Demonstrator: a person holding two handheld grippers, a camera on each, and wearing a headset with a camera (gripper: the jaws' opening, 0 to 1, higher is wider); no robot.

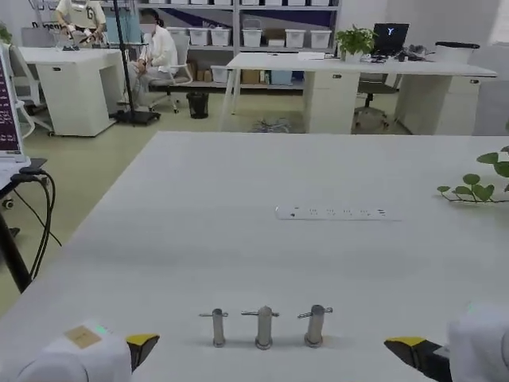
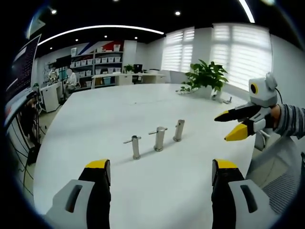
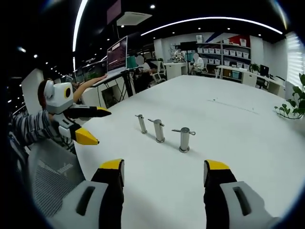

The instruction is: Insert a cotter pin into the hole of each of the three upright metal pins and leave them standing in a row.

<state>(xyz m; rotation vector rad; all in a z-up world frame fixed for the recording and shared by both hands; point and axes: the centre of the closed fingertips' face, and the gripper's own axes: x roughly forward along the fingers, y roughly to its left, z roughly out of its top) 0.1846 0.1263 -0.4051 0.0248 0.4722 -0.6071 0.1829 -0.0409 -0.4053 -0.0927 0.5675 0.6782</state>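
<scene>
Three upright metal pins stand in a row near the table's front edge: left pin [image 1: 218, 326], middle pin [image 1: 263, 326], right pin [image 1: 315, 325]. Each has a cotter pin through its top, such as the one on the right pin [image 1: 316, 312]. The same row appears in the left gripper view [image 2: 159, 139] and the right gripper view [image 3: 158, 130]. My left gripper [image 2: 161, 172] is open and empty, short of the pins; its yellow tip [image 1: 141, 344] sits at the lower left. My right gripper [image 3: 164, 172] is open and empty too, with its tip [image 1: 406, 345] at the lower right.
A white power strip [image 1: 334, 212] lies on the table [image 1: 238, 199] beyond the pins. A green plant sprig [image 1: 477, 185] reaches in at the right edge. Desks, shelves and seated people fill the room behind.
</scene>
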